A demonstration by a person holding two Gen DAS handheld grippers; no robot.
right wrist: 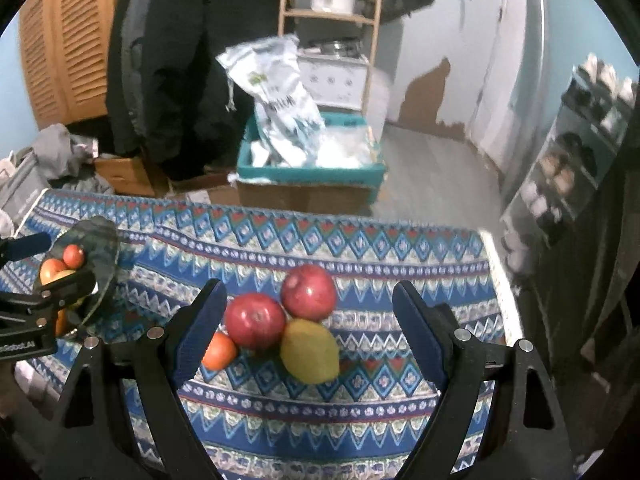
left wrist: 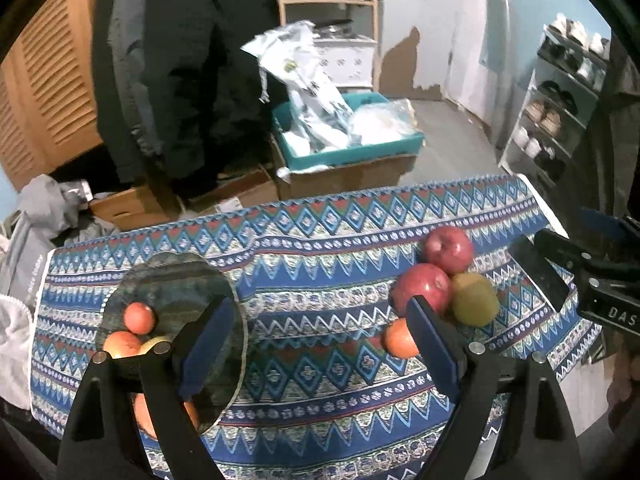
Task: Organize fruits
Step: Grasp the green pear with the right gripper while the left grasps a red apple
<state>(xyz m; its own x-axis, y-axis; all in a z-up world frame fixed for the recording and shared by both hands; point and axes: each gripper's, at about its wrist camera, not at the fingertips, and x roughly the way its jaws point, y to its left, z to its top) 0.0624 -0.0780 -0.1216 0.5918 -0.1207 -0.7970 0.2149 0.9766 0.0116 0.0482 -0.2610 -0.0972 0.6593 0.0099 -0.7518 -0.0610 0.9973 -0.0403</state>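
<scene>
Two red apples (right wrist: 308,292) (right wrist: 256,320), a yellow-green fruit (right wrist: 310,356) and an orange (right wrist: 218,350) lie bunched on the patterned tablecloth (right wrist: 320,412). My right gripper (right wrist: 308,288) hovers open over this bunch, its pads clear of every fruit. A glass plate (left wrist: 180,280) with several orange and red fruits (left wrist: 138,318) stands at the left. My left gripper (left wrist: 320,308) is open above bare cloth; its left finger (left wrist: 208,340) overlaps the plate. In the left wrist view the bunch (left wrist: 424,286) sits by the right finger, with the right gripper (left wrist: 568,248) beyond it.
The table's far edge (right wrist: 280,210) drops to a floor with cardboard boxes (right wrist: 304,196) and a teal bin of plastic bags (right wrist: 308,168). Dark coats (right wrist: 180,60) hang behind. A shoe rack (right wrist: 568,176) stands at the right, and clothes (left wrist: 44,208) pile up at the left.
</scene>
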